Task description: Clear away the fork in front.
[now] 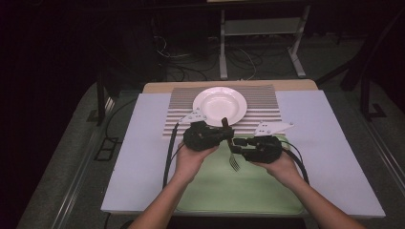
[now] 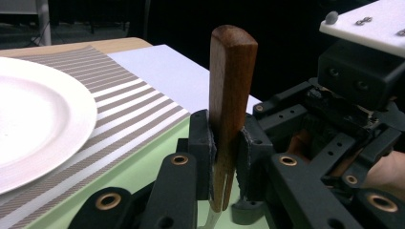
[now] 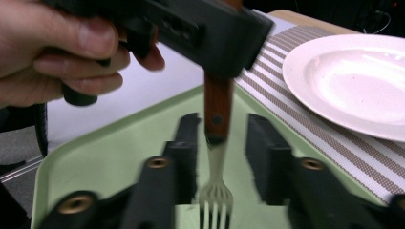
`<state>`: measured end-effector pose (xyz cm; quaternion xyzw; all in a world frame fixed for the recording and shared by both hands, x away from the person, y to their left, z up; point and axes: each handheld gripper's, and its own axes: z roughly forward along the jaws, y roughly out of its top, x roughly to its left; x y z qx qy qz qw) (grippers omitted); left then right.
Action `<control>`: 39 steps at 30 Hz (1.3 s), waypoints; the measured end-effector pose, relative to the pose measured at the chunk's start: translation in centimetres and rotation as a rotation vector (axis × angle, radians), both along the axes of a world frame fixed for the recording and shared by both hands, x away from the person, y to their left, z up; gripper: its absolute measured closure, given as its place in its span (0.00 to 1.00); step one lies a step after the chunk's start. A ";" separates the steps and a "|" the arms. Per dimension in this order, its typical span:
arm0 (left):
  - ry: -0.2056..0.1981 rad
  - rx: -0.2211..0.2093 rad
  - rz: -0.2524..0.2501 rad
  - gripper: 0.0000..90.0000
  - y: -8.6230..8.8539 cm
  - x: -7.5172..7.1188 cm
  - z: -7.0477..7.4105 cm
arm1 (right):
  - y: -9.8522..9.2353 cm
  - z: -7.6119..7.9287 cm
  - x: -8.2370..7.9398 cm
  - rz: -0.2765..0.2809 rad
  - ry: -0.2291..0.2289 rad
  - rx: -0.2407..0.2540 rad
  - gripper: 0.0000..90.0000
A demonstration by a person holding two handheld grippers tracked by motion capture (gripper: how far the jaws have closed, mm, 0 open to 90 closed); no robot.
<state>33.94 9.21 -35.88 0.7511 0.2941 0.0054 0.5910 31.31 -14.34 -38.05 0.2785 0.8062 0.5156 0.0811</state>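
we have the fork [image 1: 233,153] hanging tines down over the green tray [image 1: 210,191], just in front of the striped mat [image 1: 267,107] and the white plate [image 1: 220,106]. our left gripper [image 2: 224,148] is clamped on its wooden handle. our right gripper [image 3: 219,143] has let go, its jaws standing apart on either side of the fork's neck without touching it
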 end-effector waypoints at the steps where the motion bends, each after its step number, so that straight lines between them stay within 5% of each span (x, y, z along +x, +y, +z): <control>1: 0.000 0.000 0.000 0.87 0.0 0.0 0.0 | 0.0 0.0 0.0 0.000 0.000 0.000 0.68; 6: -0.011 0.001 0.004 0.87 1.4 0.4 0.5 | -1.4 -0.2 0.8 -0.021 0.025 0.012 0.43; 16: -0.033 0.023 0.006 0.89 3.5 0.4 1.5 | -5.0 -1.1 1.8 -0.103 0.076 0.032 0.14; 27: -0.024 0.059 -0.013 0.89 5.3 0.4 2.1 | -7.3 -1.5 1.7 -0.171 0.030 0.007 0.01; 30: -0.017 0.046 -0.014 0.89 6.1 0.3 2.3 | -8.4 -1.9 0.9 -0.188 -0.001 -0.051 0.00; 39: 0.018 0.073 -0.031 0.89 8.4 -0.8 2.4 | -11.9 -3.0 -0.7 -0.253 0.016 -0.064 0.00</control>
